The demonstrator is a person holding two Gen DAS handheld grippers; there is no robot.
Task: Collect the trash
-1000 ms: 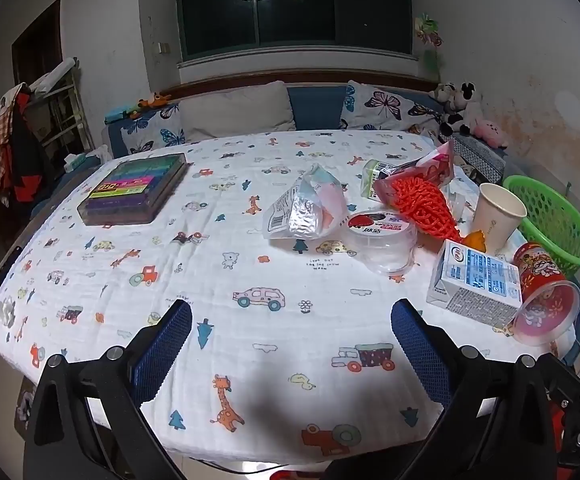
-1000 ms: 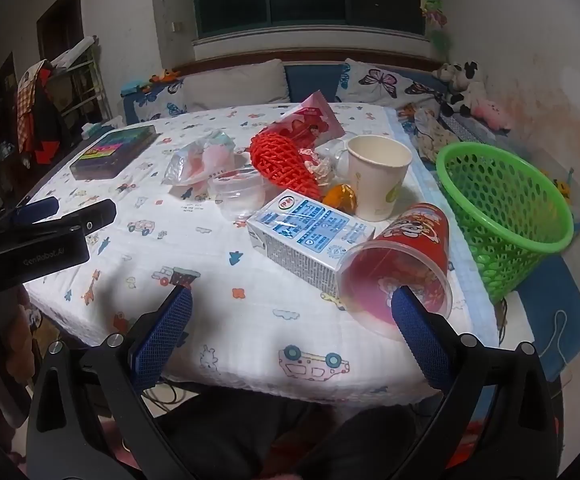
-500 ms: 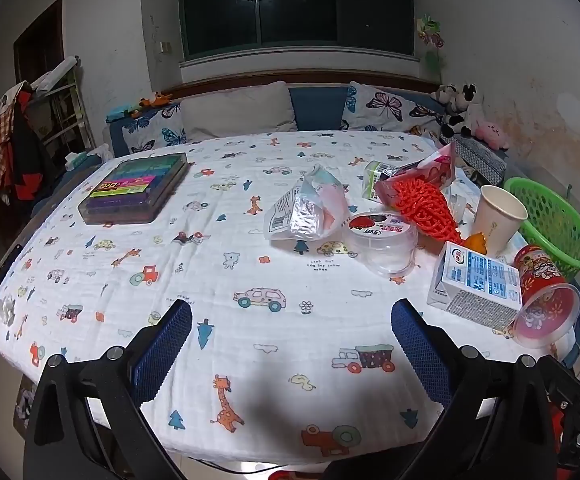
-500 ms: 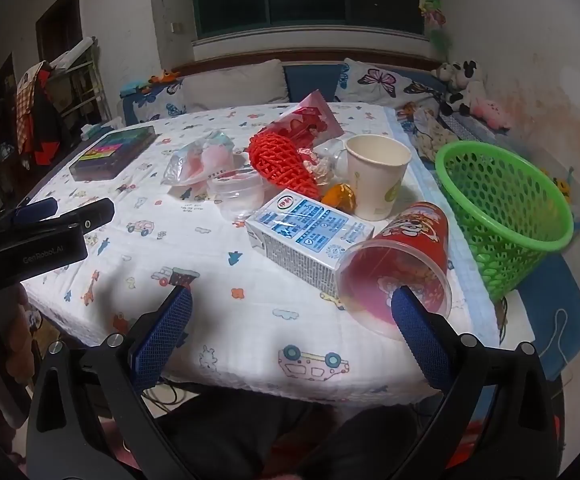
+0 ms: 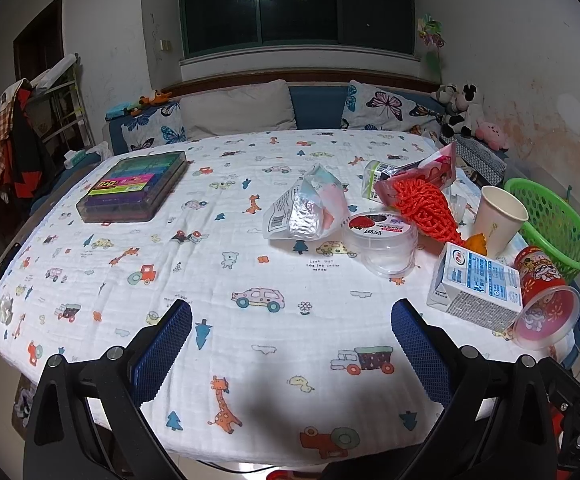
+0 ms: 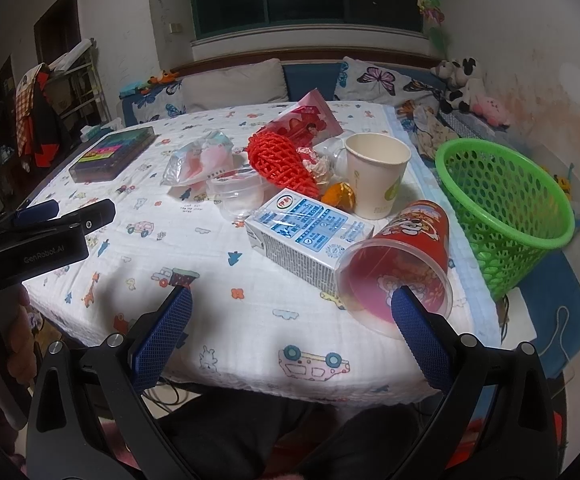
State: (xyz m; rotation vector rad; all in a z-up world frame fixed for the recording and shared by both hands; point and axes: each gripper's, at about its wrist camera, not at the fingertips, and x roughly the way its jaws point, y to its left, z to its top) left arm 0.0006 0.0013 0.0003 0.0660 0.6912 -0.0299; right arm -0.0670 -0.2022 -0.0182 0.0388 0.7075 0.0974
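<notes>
Trash lies on the right part of the table: a red plastic cup [image 6: 402, 264] on its side, a blue-white milk carton [image 6: 306, 236], a paper cup [image 6: 376, 174], red foam netting [image 6: 279, 164], a clear lidded tub [image 6: 237, 194], a foil wrapper [image 6: 199, 162] and a pink snack bag [image 6: 304, 120]. The green mesh basket [image 6: 506, 208] stands off the table's right edge. My right gripper [image 6: 290, 326] is open and empty, low at the front edge, just short of the red cup. My left gripper [image 5: 290, 338] is open and empty over the front edge; it also shows in the right wrist view [image 6: 53, 224].
A box of coloured pens [image 5: 133, 190] lies at the table's far left. A sofa with butterfly cushions [image 5: 386, 106] and plush toys [image 5: 460, 110] runs behind the table. A clothes rack [image 5: 13, 140] stands at the left wall.
Both grippers have barely moved; the views have shifted very slightly. Nothing was picked up or let go.
</notes>
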